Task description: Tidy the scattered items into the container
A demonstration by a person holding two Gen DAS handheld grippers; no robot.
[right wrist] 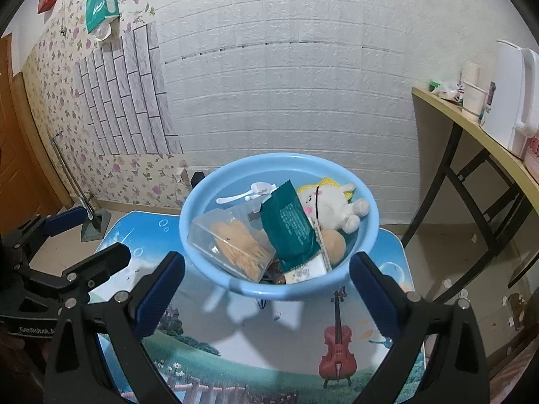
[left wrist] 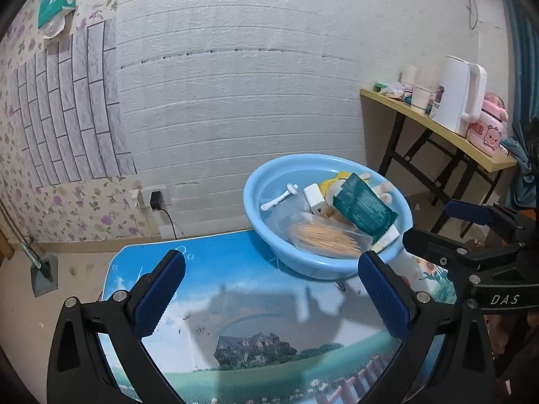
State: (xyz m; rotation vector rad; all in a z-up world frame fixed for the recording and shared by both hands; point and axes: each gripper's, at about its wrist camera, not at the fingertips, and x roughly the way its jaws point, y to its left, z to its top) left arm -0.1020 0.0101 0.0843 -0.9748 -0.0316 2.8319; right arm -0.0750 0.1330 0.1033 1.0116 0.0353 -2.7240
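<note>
Right wrist view: basin (right wrist: 202,208) full, on table (right wrist: 235,336); both grippers (right wrist: 266,269) (left wrist: 271,269) gaping, empty. Side table (right wrist: 471,118) right, nothing blocking.

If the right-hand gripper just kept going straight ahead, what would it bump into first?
Most likely the near rim of the round light-blue plastic basin, which sits straight ahead between the open right gripper fingers. Depth is hard to judge; aimed slightly higher, it would meet the clear plastic box of toothpicks inside.

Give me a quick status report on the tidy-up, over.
Left gripper open, empty; right gripper open, empty. Blue basin holds toothpick box, green packet, plush toy. Nothing in the way.
</note>
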